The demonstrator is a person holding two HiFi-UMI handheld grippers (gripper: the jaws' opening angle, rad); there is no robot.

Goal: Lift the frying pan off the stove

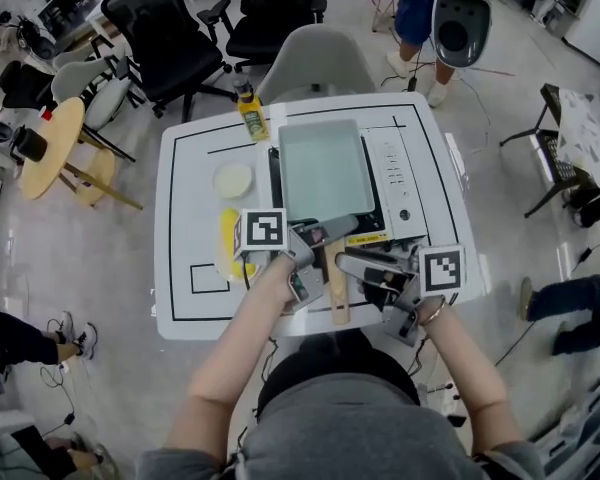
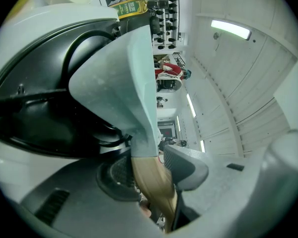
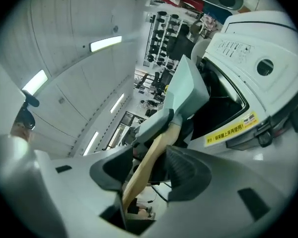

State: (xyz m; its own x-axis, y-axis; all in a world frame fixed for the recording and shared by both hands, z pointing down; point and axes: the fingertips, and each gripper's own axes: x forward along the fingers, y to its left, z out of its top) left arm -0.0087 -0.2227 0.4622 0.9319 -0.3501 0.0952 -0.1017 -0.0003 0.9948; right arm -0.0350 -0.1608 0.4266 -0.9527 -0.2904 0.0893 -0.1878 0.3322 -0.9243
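Left gripper point(image 2: 151, 171) clenched on the light wooden handle point(image 1: 337, 290) of the pale green rectangular frying pan point(image 1: 325, 168); black ribbed pads point(image 2: 116, 175) press the wood from both sides. Pan lies over the white stove with black top point(image 1: 400, 183), right of centre on the white table with black lines point(image 1: 195, 168), handle toward the near edge. Right gripper point(image 3: 149, 168) straddles the same handle nearer its free end, jaws apart, right pad point(image 3: 188, 170) clear of the wood.

pan point(image 1: 325, 168) on stove point(image 1: 395, 173) | bottle point(image 1: 251, 116) behind-L | dish point(image 1: 233, 179) L of stove | all on tbl point(image 1: 193, 230)
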